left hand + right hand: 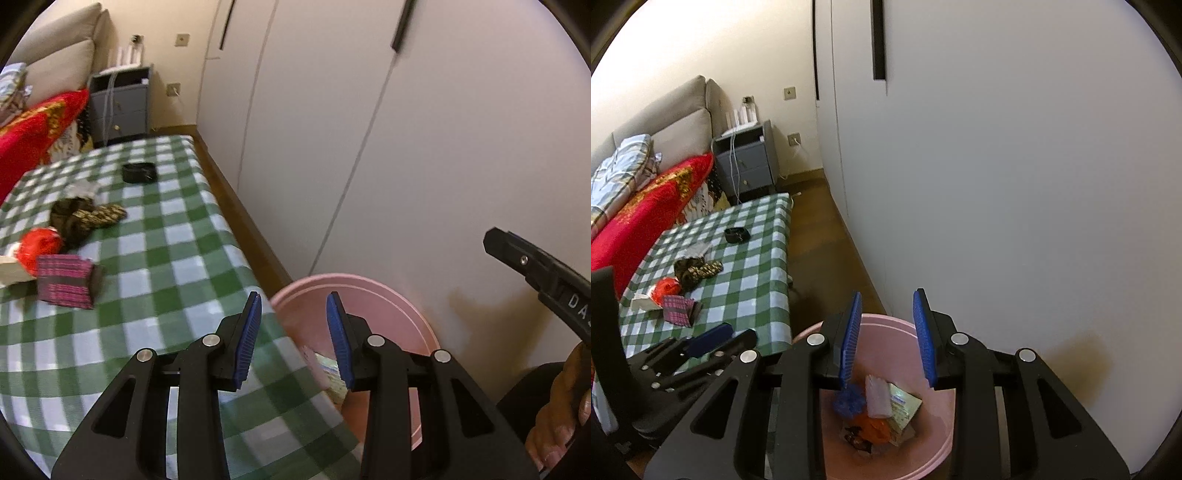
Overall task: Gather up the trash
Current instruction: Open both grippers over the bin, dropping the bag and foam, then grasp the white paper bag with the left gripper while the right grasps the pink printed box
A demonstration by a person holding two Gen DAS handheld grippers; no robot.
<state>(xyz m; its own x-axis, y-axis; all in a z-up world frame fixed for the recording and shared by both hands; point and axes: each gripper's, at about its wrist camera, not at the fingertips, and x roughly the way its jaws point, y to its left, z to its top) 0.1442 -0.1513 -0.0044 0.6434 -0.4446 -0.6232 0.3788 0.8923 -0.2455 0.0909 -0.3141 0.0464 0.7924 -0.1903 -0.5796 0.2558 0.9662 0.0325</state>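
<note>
Both grippers are hovering empty, the right gripper (886, 334) over the pink bin (938, 454) and the left gripper (293, 338) at the table (155, 258) edge, jaws apart on each. The drop looks done; next is reaching back for the red wrapper (38, 247) on the table.

White wardrobe doors (1015, 166), brown wooden floor (827, 236), grey nightstand (750, 162), beige sofa (683, 125)
</note>
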